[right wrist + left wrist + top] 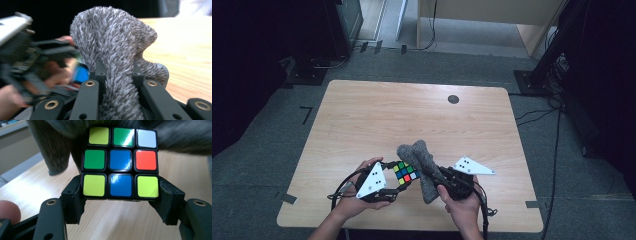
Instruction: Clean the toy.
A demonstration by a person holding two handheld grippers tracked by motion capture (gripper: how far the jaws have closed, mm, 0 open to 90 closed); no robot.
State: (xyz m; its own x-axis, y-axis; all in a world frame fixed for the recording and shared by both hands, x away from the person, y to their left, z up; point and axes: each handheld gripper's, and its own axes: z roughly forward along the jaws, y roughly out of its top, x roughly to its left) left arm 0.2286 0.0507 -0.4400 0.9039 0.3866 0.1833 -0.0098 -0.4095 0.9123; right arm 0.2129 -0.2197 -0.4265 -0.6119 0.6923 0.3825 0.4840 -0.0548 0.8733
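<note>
Now you are gripping the cube (406, 172) in the left gripper (398, 176); the right gripper (437, 176) is clenching the grey cloth (421, 162) at lower centre, so keep wiping gently.

Scrambled puzzle cube (120, 161) above table, touching bunched grey fuzzy cloth (117, 57).

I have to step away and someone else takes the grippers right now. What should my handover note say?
Left gripper: shut on the puzzle cube, pads on its bottom row, held above the table.
Right gripper: shut on the grey fuzzy cloth, bunched between the jaws.
Place: both are held at the near middle of the table, the cloth right against the cube's far side.
Done: both things are picked up and brought together.
Left: probably wiping the cube's faces with the cloth; how much is already wiped cannot be told.
</note>
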